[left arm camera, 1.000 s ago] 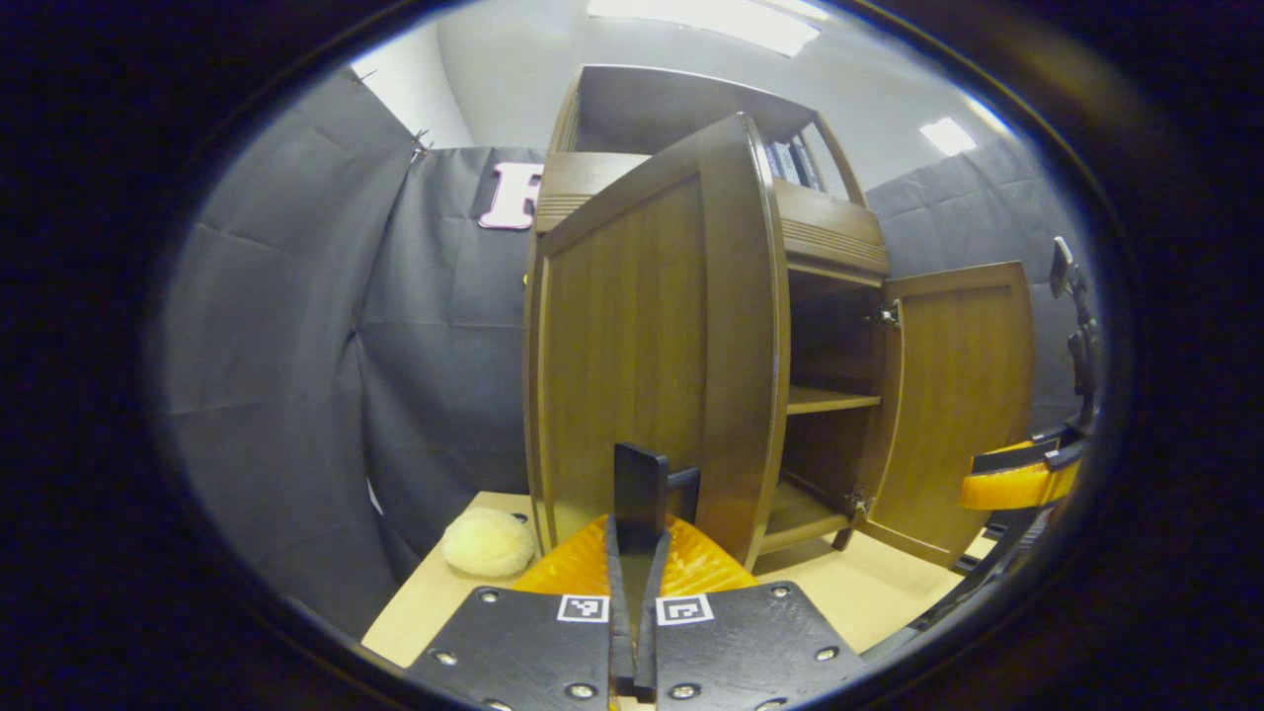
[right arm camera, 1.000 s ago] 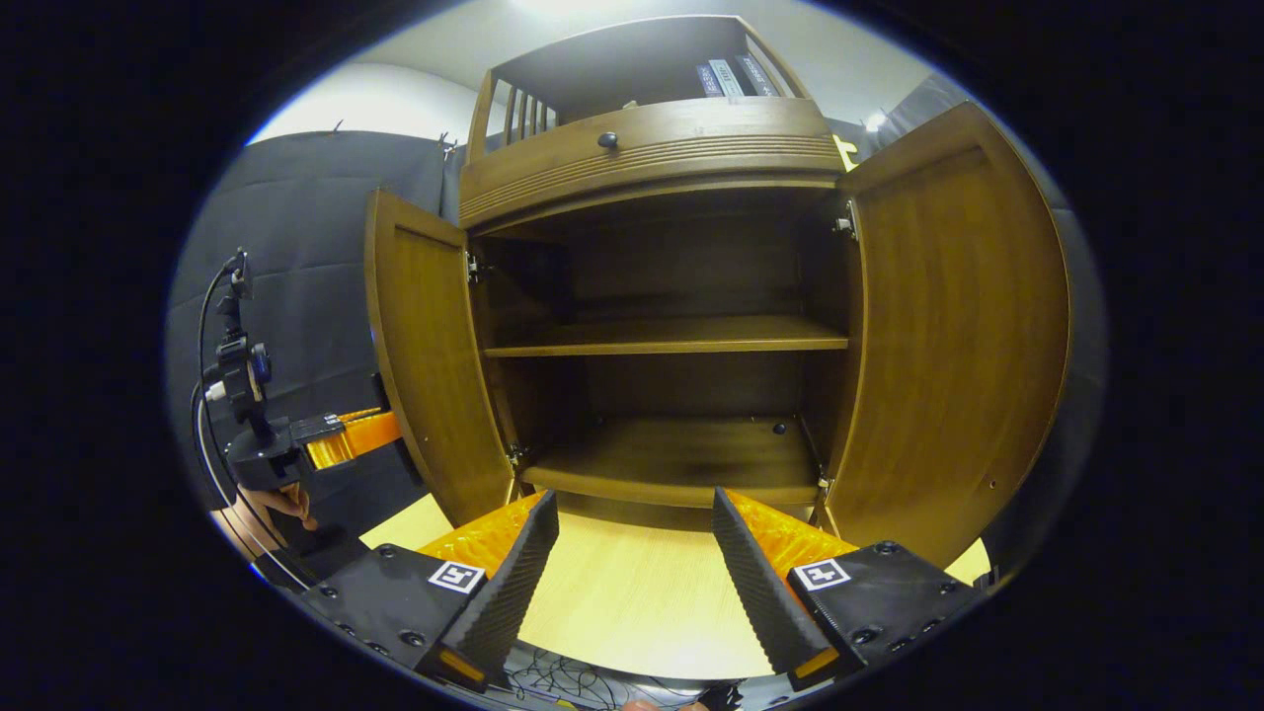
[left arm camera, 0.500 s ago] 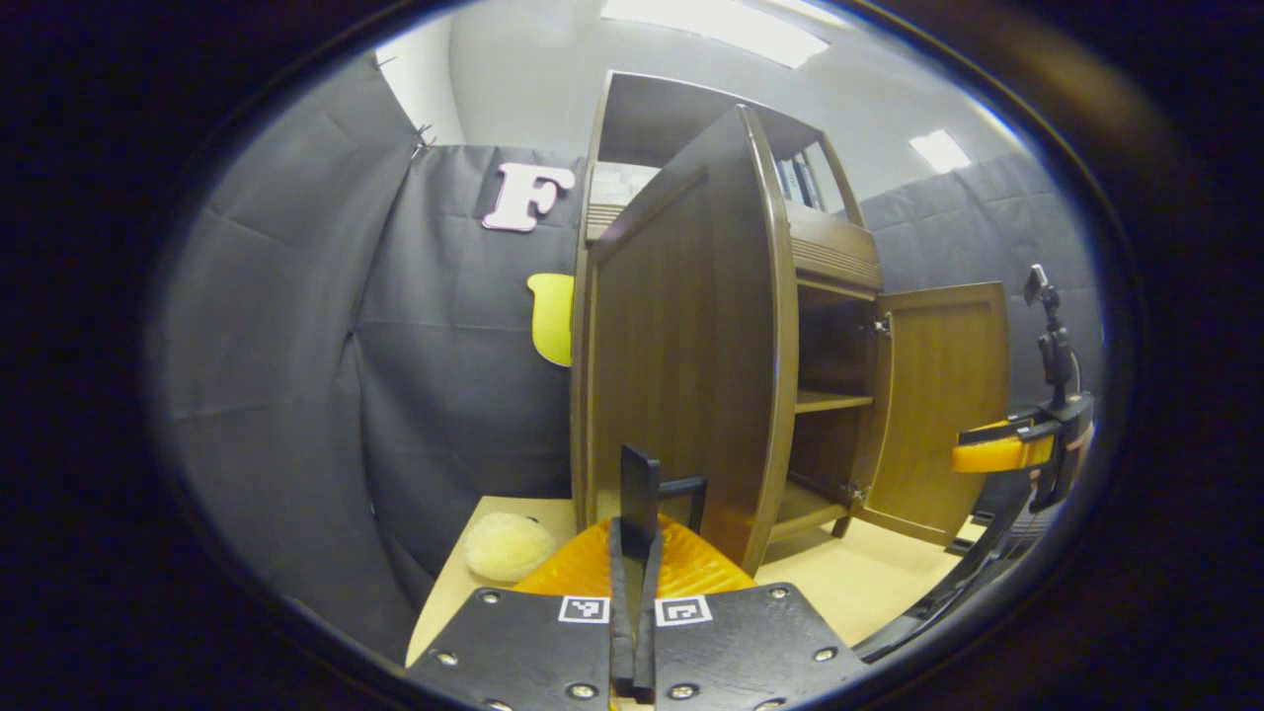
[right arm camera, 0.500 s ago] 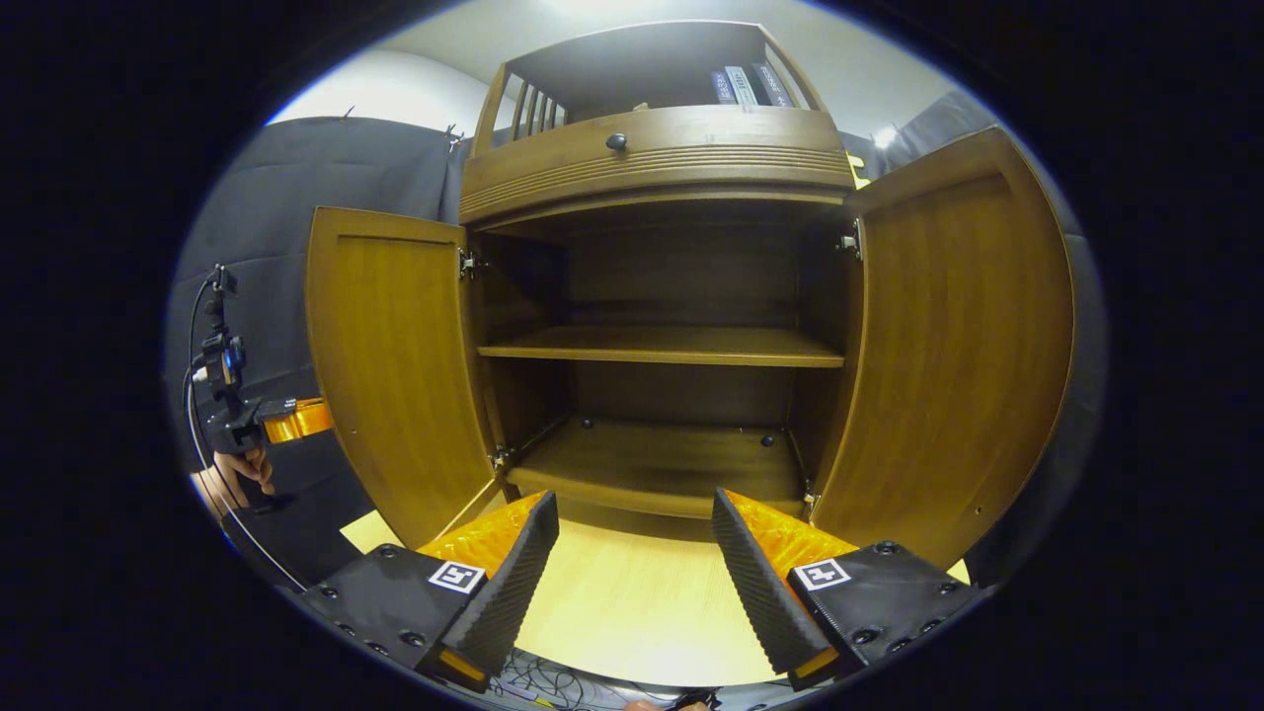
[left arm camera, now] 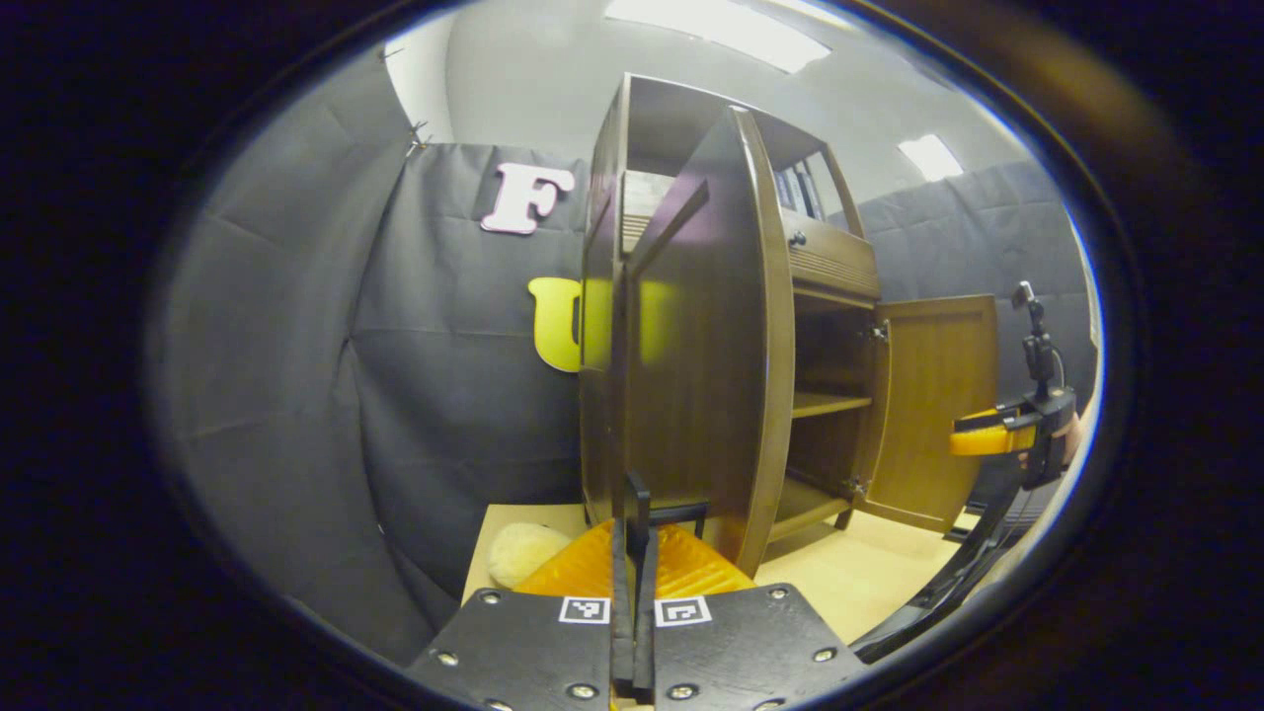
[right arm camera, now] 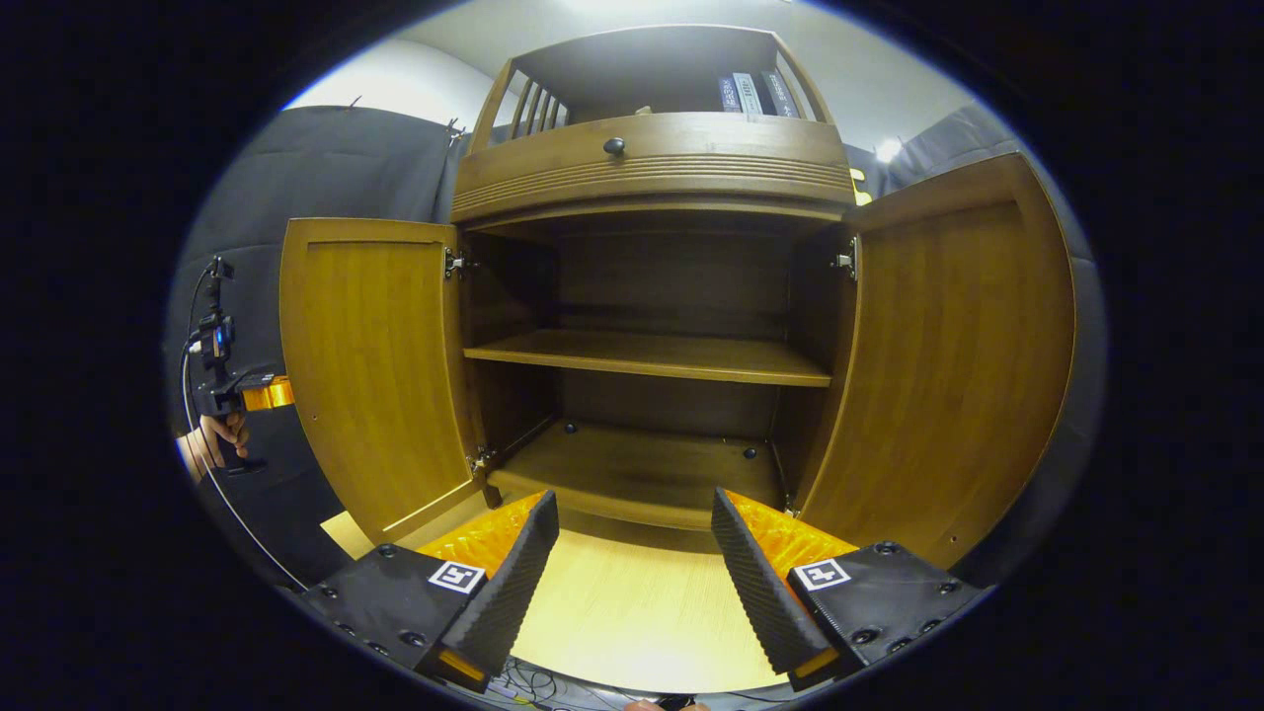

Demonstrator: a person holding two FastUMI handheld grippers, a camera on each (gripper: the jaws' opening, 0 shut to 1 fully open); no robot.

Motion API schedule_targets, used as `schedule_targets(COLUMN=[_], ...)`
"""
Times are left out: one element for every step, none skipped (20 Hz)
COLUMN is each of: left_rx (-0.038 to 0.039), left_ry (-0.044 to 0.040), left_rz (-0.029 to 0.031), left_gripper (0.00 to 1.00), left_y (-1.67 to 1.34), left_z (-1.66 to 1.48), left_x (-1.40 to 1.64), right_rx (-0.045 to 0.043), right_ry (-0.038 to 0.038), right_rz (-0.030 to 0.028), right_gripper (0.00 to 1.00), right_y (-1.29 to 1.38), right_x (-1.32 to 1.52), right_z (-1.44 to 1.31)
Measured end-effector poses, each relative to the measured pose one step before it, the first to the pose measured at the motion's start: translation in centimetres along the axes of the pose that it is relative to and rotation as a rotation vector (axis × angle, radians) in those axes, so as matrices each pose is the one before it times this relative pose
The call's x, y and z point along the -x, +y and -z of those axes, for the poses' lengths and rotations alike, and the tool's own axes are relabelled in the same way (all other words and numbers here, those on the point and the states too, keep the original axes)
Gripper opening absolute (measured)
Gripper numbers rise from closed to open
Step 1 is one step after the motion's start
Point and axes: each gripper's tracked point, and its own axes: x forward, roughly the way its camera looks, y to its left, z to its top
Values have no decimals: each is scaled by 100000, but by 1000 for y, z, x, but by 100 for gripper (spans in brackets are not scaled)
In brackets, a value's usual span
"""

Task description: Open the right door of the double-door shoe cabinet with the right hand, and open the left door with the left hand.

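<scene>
Left gripper: our fingers are pressed together on the dark handle at the left door's free edge, door swung wide. Right gripper: fingers apart, holding nothing, low before the cabinet over bare tabletop. Right door stands wide; both shelves are bare between the doors. A pale fluffy ball lies just beside the cabinet's left corner.
</scene>
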Motion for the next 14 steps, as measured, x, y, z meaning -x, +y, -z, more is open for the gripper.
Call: schedule_targets(left_rx=[-1142, 87, 1100, 1256, 1028, 647, 517, 619, 453, 200, -26, 299, 630, 178], left_ry=[87, -451, -311, -489, -175, -75, 97, 61, -5, 15, 37, -173, -455, -627], left_rz=[-699, -883, -706, -591, -824, -828, -1203, -1006, -1227, -1160, -1686, -1602, -1425, -1339], left_gripper=[2, 1, 2, 1, 1, 1, 1, 1, 1, 1, 1, 1, 1, 1], left_y=[8, 111, 10, -65, -54, 31, 334, 283, 52, 74, 71, -69, -155, -260], left_z=[48, -85, 4, -141, 24, 3, 280, 54, 177, -42, -136, -261, -391, -569], left_x=[-55, -32, -81, 110, 134, 163, 547, 733, 1028, 799, 846, 875, 931, 910], right_rx=[-613, -792, -665, -396, -264, -185, -250, -385, -459, -423, -481, -452, -309, 104], right_ry=[125, 130, -41, -165, -314, -389, -272, -187, -96, 137, 1, -122, -189, -363], right_rz=[140, 66, 260, 390, 533, 513, 616, 323, 427, 320, 381, 308, 278, 237], right_gripper=[93, 93, 93, 92, 93, 93, 93, 92, 92, 92, 93, 92, 92, 92], right_y=[-87, -138, -127, -226, -264, -317, -284, -364, -309, -364, -279, -277, -184, -298], right_x=[50, -34, 85, 7, 151, 37, 200, 46, 117, -61, 140, -34, 92, -32], right_z=[-3, -52, -59, -127, -51, -115, 15, -38, 18, 28, 97, -67, 32, -116])
